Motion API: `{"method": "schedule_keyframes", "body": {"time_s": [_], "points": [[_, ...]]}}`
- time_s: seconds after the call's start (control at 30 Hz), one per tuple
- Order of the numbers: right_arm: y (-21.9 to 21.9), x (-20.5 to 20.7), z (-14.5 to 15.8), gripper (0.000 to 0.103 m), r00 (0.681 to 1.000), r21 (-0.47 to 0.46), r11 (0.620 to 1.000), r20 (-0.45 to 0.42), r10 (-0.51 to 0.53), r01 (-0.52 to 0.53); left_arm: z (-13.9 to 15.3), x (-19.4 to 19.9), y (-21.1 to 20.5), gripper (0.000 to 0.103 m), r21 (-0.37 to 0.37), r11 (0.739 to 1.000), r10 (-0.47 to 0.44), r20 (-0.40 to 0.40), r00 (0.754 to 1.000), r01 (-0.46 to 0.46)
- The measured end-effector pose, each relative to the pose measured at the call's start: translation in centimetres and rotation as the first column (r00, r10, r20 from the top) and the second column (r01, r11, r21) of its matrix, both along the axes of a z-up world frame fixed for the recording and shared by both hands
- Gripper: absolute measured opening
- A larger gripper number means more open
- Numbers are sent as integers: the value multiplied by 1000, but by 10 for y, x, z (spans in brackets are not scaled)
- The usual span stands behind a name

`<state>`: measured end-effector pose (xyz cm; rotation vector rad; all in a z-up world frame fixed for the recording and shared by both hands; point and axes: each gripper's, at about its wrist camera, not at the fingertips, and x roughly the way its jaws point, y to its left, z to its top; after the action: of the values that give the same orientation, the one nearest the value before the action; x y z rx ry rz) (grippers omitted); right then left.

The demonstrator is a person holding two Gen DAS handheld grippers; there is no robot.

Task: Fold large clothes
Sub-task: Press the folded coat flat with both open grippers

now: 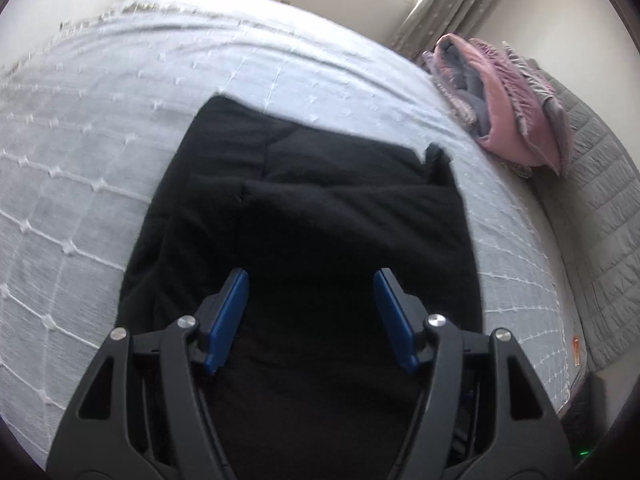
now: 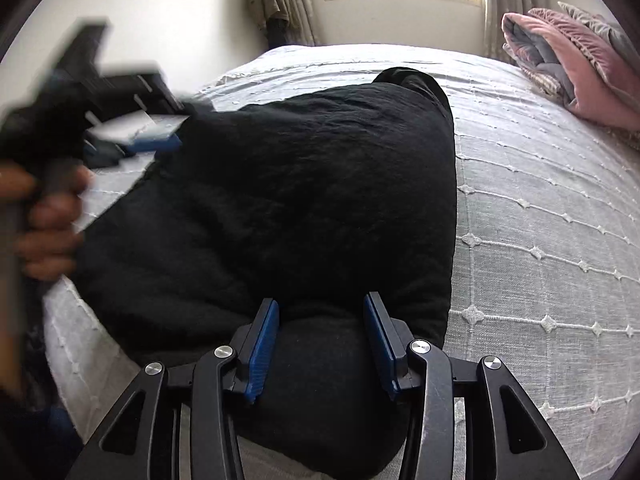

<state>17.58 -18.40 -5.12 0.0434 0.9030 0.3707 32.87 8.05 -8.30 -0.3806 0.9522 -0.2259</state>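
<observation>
Black cloth, a large folded garment (image 2: pixel 280 208), lay on the bed (image 2: pixel 540 220), which was covered with a pale grey quilted spread. The right claw (image 2: pixel 320 344) stood at the near edge of this garment. Its blue pads (image 2: pixel 264 344) were on either side of a thick bulge of the black cloth, and the cloth filled the space between them; the pads seemed to press on it, so this claw had hold of the garment's near fold. From this claw the garment stretched away and to the left.

The left claw (image 1: pixel 312 312) was over the same garment (image 1: pixel 312 200), with its jaws apart to a middle width. Its blue pads (image 1: pixel 228 320) showed free on both sides and nothing was gripped between them; the black cloth was only below and ahead of it. In the right wrist view this claw (image 2: pixel 132 128) appeared blurred, far to the left of the right claw, at the garment's left edge, with the person's hand (image 2: pixel 48 224) on its handle.

Pink and grey folded bedding (image 1: pixel 512 108) lay well apart, ahead and to the right of both claws, near the bed's far right side.
</observation>
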Motion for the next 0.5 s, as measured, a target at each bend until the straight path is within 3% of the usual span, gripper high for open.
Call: {"method": "schedule_keyframes", "body": {"time_s": [0.13,0.2,0.27,0.37,0.5], "points": [[-19,3,12,46,1000,142,990,8,-12,11,-13,-9,7,66,-7,1000,-4,47,999,4],[-36,16,25,46,999,258,965,2,-48,46,-18,-15,10,66,-9,1000,1,58,998,-1],[-47,45,38,46,996,309,947,-7,-89,87,-21,-20,10,66,-6,1000,5,68,998,-4],[-46,110,46,46,989,256,956,-58,-135,145,-20,-22,6,66,15,1000,9,73,997,-10],[-33,195,34,43,969,208,954,-166,-181,214,-19,-20,-1,66,55,998,8,72,997,-12]]}}
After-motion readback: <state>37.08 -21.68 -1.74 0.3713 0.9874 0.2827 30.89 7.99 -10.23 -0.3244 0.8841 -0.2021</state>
